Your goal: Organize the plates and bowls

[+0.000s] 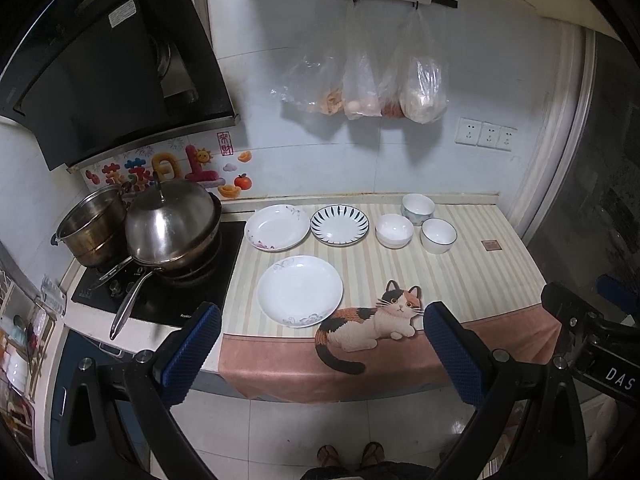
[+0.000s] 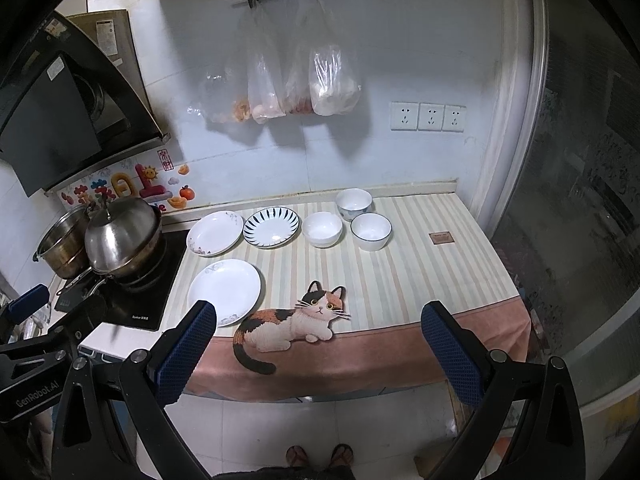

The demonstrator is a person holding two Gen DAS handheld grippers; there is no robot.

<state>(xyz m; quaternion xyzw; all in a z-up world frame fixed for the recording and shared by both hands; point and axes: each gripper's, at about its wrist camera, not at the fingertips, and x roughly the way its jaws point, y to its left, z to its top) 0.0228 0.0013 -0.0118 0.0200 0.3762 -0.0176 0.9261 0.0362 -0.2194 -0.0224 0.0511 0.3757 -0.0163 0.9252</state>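
Striped cloth is covering the worktop [image 1: 460, 272], carrying three plates and three bowls, all unstacked. Both tools, left tool [image 1: 320, 344] and right tool [image 2: 320, 342], are hanging wide and empty. Starting with the near white plate [image 1: 300, 291], gripping its rim squarely, seems wisest.

White lettering "GenRobot.AI" runs along the black body of the left tongs [image 2: 28, 396], seen at the lower left of the right wrist view. In the left wrist view, the letters "DAS" show in white on the black body of the right tongs [image 1: 618, 376], cut off by the edge. Other labels and wall stickers are too blurred to read.
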